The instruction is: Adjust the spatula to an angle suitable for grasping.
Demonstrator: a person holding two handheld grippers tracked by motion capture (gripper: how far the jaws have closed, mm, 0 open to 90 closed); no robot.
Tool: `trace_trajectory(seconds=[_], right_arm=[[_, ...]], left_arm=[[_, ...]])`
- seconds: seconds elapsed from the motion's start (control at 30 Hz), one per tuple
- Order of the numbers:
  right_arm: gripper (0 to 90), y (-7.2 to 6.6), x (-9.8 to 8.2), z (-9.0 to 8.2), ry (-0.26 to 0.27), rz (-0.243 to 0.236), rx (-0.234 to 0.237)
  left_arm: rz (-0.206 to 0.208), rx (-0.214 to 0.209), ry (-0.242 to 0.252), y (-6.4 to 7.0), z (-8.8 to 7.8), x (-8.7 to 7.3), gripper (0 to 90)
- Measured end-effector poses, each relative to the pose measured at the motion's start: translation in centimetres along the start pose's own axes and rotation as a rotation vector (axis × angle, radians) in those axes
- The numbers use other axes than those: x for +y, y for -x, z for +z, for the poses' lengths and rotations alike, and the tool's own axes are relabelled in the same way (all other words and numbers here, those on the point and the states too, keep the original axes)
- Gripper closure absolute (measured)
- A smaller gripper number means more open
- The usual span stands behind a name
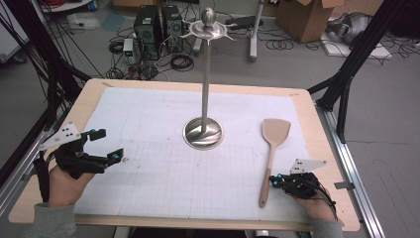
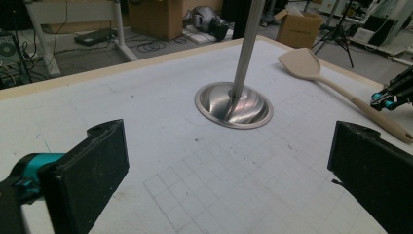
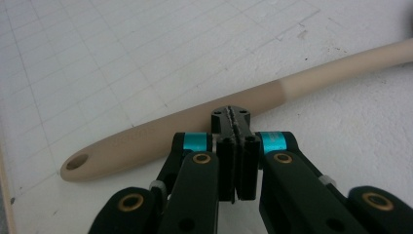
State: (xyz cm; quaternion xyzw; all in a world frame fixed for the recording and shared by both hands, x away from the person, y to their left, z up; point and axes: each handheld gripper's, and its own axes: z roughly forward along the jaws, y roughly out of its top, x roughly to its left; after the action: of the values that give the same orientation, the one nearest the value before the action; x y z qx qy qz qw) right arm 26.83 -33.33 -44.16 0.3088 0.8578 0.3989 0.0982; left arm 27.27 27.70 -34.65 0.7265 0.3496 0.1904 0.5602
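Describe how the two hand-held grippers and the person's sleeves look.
Both the left hand-held gripper and right hand-held gripper are black with teal accents, each topped by a grey three-cornered plate with black dots. Brass-coloured rivets mark the linkages. Black cables trail back. The sleeves are grey.

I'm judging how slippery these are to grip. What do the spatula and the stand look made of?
Spatula: probably matte silicone or plastic, uniformly beige with no shine or wood grain. Stand: metal, likely polished steel; its base mirrors light in streaks.
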Motion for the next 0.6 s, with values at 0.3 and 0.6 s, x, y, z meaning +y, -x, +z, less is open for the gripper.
trace_trajectory(seconds=[0.3, 0.6], right_arm=[[90.0, -0.2, 0.0, 0.2, 0.004, 0.012, 0.005], [90.0, -1.0, 0.4, 1.3, 0.0, -0.014, 0.031]], left_arm=[[-0.001, 0.005, 0.002, 0.0, -0.2, 0.0, 1.7], [-0.002, 0.007, 0.004, 0.0, -0.4, -0.1, 1.7]])
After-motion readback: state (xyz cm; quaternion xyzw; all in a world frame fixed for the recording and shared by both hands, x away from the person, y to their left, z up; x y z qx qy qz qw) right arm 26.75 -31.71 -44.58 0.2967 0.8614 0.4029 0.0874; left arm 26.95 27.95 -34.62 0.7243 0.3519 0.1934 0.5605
